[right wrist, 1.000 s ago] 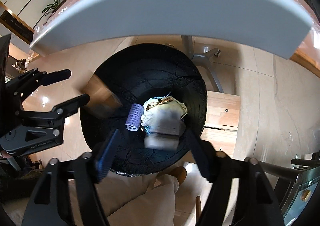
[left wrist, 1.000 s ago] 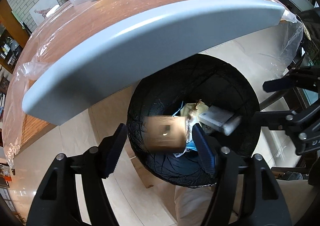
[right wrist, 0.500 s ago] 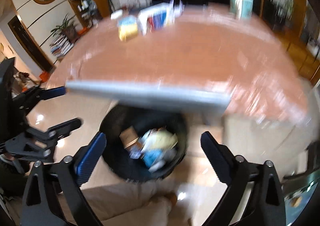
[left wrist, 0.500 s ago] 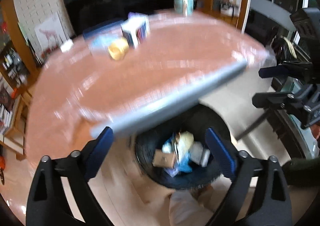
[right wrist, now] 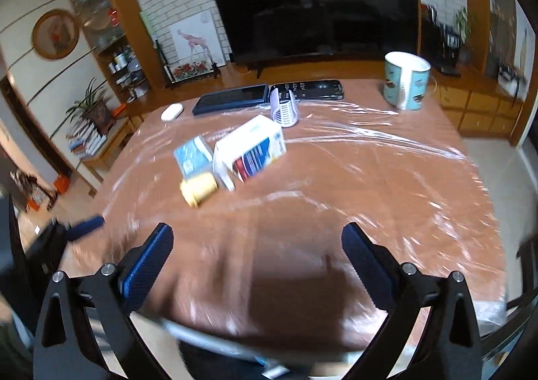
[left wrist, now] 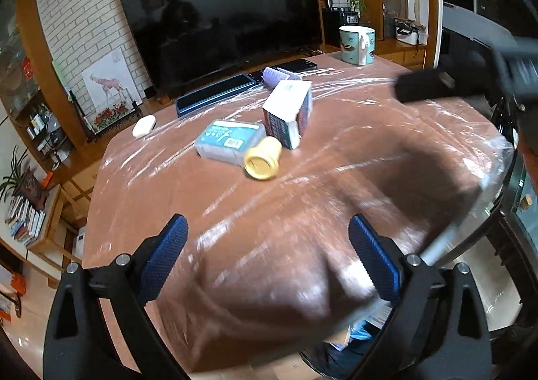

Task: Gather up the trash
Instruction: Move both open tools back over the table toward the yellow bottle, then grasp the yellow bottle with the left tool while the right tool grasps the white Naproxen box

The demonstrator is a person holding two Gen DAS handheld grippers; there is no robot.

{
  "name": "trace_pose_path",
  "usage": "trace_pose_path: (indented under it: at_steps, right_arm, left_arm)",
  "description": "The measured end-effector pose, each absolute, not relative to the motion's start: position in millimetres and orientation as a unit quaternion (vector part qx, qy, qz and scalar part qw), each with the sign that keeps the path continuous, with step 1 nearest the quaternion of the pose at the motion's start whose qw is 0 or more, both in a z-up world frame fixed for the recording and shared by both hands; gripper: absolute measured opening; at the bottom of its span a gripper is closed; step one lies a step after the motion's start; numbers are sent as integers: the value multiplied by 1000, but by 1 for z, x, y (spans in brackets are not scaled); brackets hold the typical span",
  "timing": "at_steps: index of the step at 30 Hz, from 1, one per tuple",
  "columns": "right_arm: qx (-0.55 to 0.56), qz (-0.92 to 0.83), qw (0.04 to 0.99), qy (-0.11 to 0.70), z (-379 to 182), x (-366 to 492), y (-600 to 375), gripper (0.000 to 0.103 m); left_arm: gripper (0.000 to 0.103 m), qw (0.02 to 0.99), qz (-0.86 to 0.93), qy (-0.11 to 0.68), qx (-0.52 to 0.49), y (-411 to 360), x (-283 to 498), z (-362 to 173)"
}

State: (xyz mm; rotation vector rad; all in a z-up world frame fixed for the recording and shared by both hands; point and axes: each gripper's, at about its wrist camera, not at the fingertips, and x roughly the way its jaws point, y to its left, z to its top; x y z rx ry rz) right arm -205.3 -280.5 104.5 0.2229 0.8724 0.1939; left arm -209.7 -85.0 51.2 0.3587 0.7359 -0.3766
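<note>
- Brown table (left wrist: pixel 188 198), wrapped in clear plastic film, fills both wrist views; behind it stand a large dark television (left wrist: pixel 222 20) and a white brick wall.
- Left gripper (left wrist: pixel 269 252) hangs over the near part of the table with its blue-padded jaws spread wide; nothing is between them and they touch nothing. Its jaws have just been opening.
- Right gripper (right wrist: pixel 257 252) also stands wide apart over the near table edge, empty and clear of the surface. Its jaws too have just been opening.
- Yellow bottle (left wrist: pixel 263 159) lies on its side near the middle of the table, its long axis running from the far side toward the cameras, with its round end facing the left wrist camera.
- Flat blue-labelled packet (left wrist: pixel 228 141) lies just beside the bottle, on its far left, its long side running across the table.
- White carton (left wrist: pixel 288 111) with red and blue print lies on its side just right of the packet, its long axis running toward the television.
- Purple hair roller (right wrist: pixel 285 109) stands beyond the carton, near the dark phones (right wrist: pixel 307 90) at the far edge.
- Teal-patterned mug (right wrist: pixel 406 80) stands upright at the far right corner.
- Below the near table edge, blurred blue and white scraps show in a dark bin (left wrist: pixel 339 356), well apart from both grippers.
</note>
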Motion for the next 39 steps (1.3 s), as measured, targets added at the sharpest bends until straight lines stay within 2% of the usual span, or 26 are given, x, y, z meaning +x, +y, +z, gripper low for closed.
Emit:
trace_pose_path:
  at_steps: [9, 16, 19, 20, 22, 24, 26, 30, 34, 39]
  right_arm:
    - [148, 52, 874, 461, 77, -111, -244, 99]
    - [179, 32, 849, 496, 48, -69, -235, 99]
    - [189, 27, 842, 504, 39, -60, -235, 96]
    - [191, 26, 840, 508, 36, -57, -235, 93]
    - [189, 22, 837, 512, 33, -51, -236, 90]
    - [184, 22, 836, 516, 30, -46, -236, 85]
    - [174, 25, 838, 516, 30, -42, -236, 83]
    - [170, 43, 840, 514, 29, -41, -239, 75]
    - [168, 65, 841, 510, 30, -49, -248, 67]
    - [140, 108, 852, 492, 39, -68, -252, 49]
  left_arm:
    - [96, 896, -201, 358, 169, -86, -160, 41]
    - [75, 883, -224, 381, 158, -86, -132, 30]
    - [71, 875, -237, 392, 155, -89, -123, 26]
    - [70, 874, -240, 394, 155, -90, -122, 25]
    - [62, 870, -246, 398, 156, -92, -120, 24]
    - [62, 866, -249, 403, 158, -95, -119, 23]
    - [57, 864, -250, 406, 159, -98, -117, 20]
    - [39, 856, -258, 425, 142, -100, -113, 15]
    - [38, 855, -264, 428, 128, -97, -116, 15]
    - [38, 856, -267, 428, 116, -91, -120, 18]
